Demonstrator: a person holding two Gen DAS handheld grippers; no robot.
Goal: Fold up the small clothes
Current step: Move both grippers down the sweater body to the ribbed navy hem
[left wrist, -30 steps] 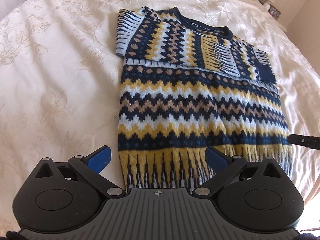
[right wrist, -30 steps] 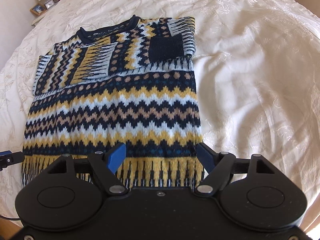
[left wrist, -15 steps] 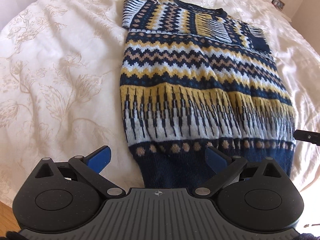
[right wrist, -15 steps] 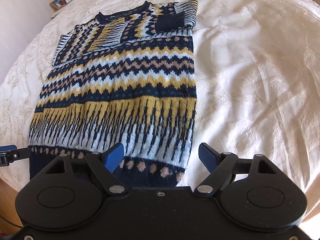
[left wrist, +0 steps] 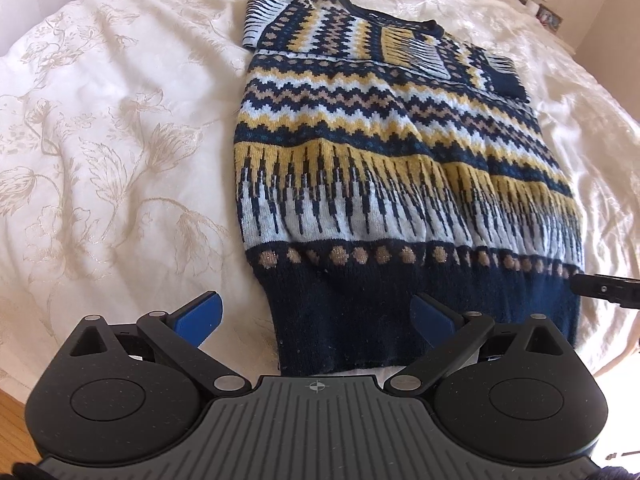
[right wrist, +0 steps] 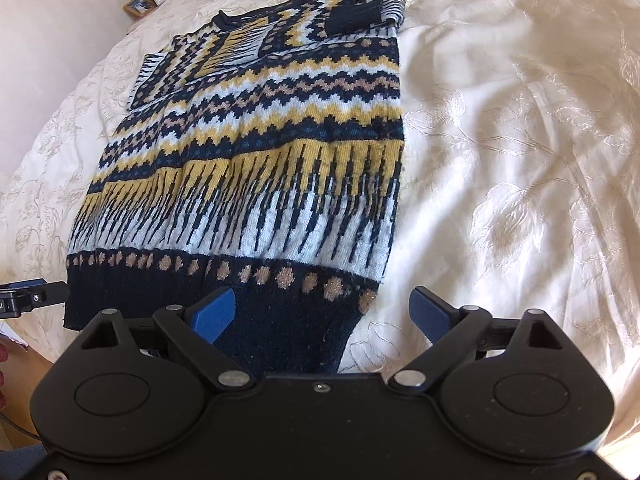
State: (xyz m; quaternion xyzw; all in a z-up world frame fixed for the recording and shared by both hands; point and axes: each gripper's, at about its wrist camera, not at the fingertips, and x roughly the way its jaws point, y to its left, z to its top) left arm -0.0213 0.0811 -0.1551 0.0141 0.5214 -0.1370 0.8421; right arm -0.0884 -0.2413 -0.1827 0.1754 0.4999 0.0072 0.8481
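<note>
A patterned jumper lies flat on the bed, sleeves folded in. Both claws, left and right, gape wide at its navy hem. Soft, thick knit; hem corners look the best grip.

No words, brands or numbers can be read anywhere; the only sign is a small crosshair mark on the left tool's ribbed body.

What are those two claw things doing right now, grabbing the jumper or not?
Left gripper: open, holding nothing, near the sweater's dark hem.
Right gripper: open, holding nothing, at the hem's other corner.
</note>
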